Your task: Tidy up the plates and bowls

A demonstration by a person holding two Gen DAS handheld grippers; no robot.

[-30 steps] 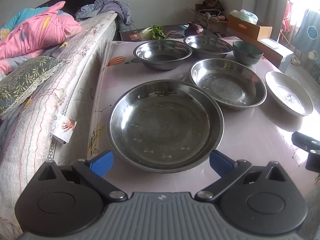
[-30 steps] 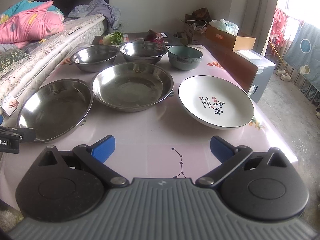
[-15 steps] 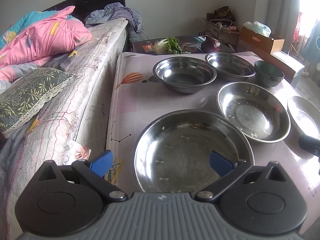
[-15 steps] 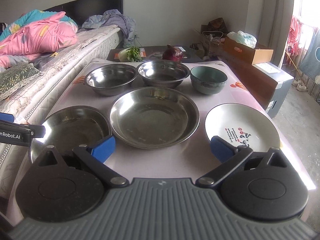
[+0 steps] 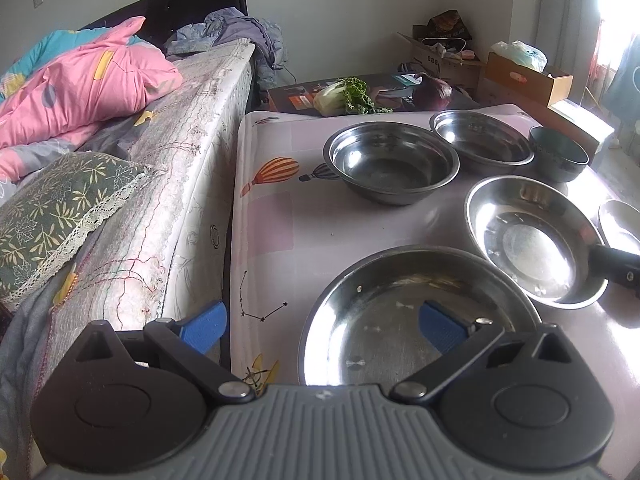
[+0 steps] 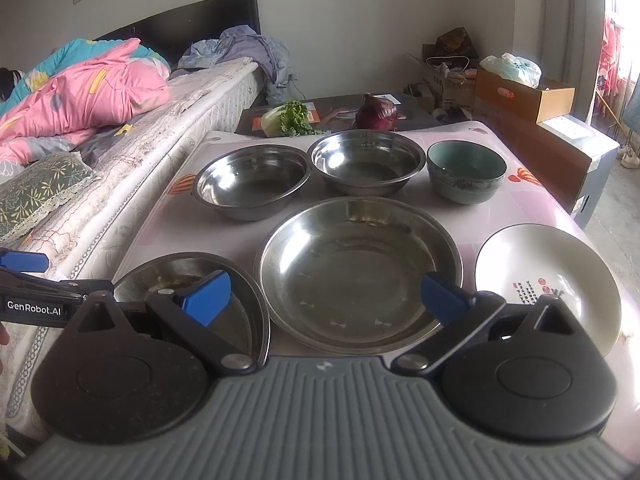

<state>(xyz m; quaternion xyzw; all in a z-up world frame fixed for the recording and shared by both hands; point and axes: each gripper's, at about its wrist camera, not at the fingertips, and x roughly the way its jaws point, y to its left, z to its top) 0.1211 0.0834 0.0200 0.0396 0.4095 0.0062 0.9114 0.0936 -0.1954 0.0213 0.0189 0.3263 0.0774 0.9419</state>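
Note:
On the pink table lie two steel plates: a near-left one and a middle one. Behind stand two steel bowls and a teal bowl. A white plate lies at the right. My left gripper is open over the near-left plate's left rim, one finger off the table edge. My right gripper is open, low over the front of the middle plate.
A bed with a pink quilt runs along the table's left edge. A cabbage and a red onion lie on a dark board behind the bowls. Cardboard boxes stand at the back right.
Both grippers have moved forward and lower toward the plates. The left one has shifted left, so the near plate now sits to its right.

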